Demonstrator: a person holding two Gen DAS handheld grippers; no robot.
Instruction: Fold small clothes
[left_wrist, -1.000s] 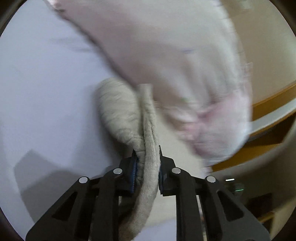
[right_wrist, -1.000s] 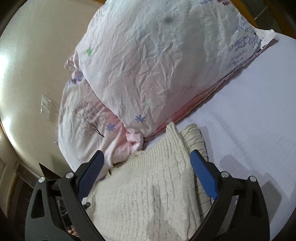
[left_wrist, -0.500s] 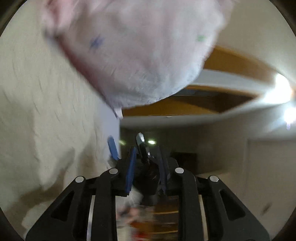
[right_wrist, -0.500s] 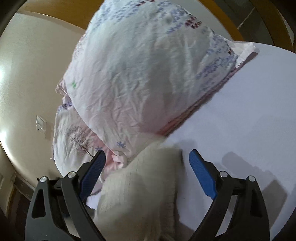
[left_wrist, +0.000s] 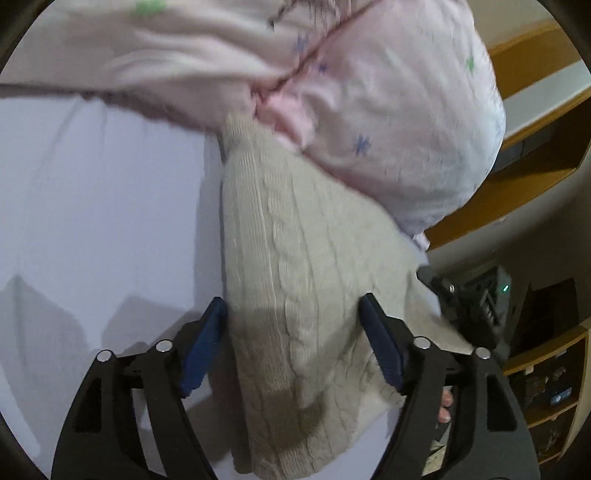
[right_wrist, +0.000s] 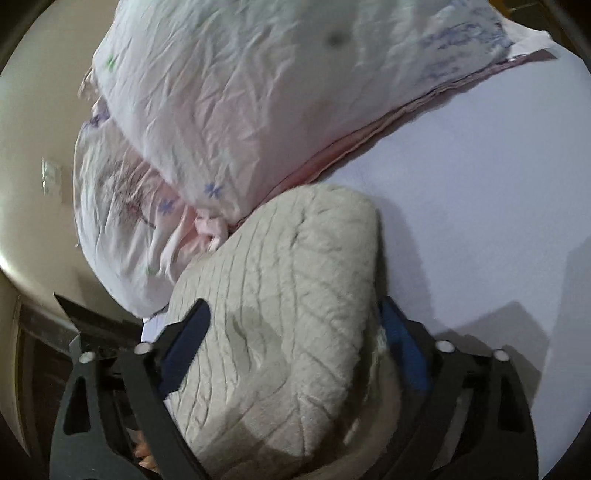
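We see both tongs, left (left_wrist: 291, 325) and right (right_wrist: 295, 332), spread wide over the knit sweater (left_wrist: 295, 258). Its far end hides under the pillow (left_wrist: 388, 110), and the near hem is cut off.

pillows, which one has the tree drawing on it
The lower pillow, wedged under the big wrinkled pillow next to the wall. It has a dark bare-branched tree print; the upper one shows only small blue and green flowers and purple sprigs.

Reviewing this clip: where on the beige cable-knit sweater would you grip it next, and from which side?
Probably the cable-knit sweater along its free long edge over the lavender sheet, coming from that open side. The opposite side is tucked against the floral pillow. The left gripper is open, straddling the sweater.
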